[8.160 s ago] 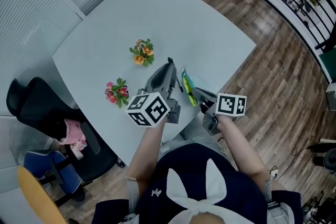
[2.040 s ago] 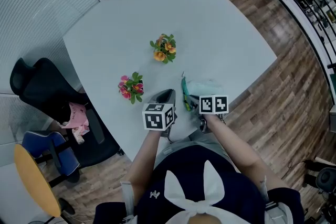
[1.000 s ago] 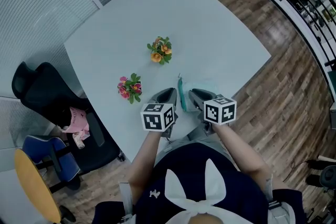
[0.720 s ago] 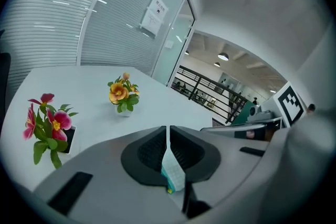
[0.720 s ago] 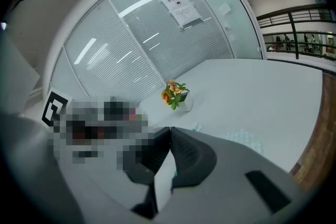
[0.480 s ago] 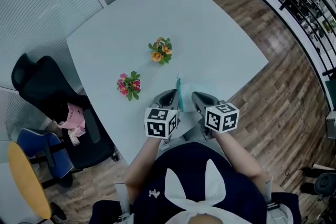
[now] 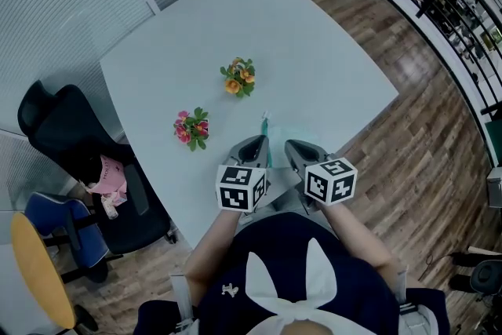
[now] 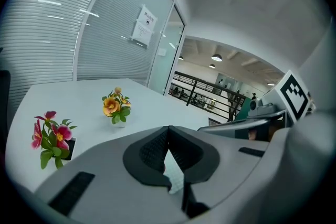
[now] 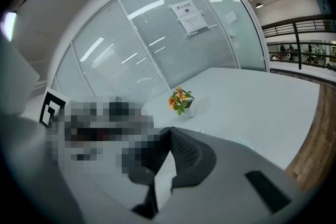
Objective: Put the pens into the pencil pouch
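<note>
The tabletop (image 7: 314, 43) is pale grey-white and plain. One small bunch of flowers (image 7: 238, 78) is orange and yellow with green leaves; the other bunch (image 7: 190, 126) is pink and red, also with green leaves. The pencil pouch (image 7: 267, 136) shows as a teal strip. The left tool (image 7: 254, 143) and right tool (image 7: 295, 147) are grey with black ribbed pads, and each carries a white cube with black square markers. The floor (image 7: 423, 129) is brown wood planking. One chair (image 7: 55, 129) is black, with something pink (image 7: 106, 176) on it; another chair (image 7: 59, 227) is blue.
</note>
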`<state>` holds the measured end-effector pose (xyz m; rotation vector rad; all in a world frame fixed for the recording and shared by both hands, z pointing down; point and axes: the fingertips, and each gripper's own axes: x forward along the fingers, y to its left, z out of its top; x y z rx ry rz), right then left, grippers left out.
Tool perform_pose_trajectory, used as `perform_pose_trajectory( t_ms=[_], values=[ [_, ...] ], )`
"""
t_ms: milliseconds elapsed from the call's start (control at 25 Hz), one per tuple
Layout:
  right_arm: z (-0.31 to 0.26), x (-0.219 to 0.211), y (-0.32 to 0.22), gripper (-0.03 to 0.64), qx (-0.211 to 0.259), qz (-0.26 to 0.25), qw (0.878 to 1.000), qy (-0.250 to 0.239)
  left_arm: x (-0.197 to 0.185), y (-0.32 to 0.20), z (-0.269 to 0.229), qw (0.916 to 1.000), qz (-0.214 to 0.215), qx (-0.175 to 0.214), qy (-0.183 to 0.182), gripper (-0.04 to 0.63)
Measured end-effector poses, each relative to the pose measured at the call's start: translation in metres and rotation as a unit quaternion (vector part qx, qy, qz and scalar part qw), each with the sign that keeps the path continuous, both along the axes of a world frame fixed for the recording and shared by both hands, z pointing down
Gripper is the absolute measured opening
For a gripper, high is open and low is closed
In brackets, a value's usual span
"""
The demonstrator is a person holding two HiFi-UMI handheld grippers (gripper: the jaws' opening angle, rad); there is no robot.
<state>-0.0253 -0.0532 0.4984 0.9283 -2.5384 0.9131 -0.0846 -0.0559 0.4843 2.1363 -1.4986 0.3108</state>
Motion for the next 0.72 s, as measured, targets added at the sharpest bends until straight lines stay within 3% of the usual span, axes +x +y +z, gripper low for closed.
perform_pose_trajectory(
  t_ms=[720],
  values=[
    [0.0012, 0.005, 0.0044, 0.003, 0.001, 0.002, 1.0, 0.013, 0.0044, 0.0032, -0.0017, 1.0, 0.001, -0.003, 0.004, 0.021]
  ],
)
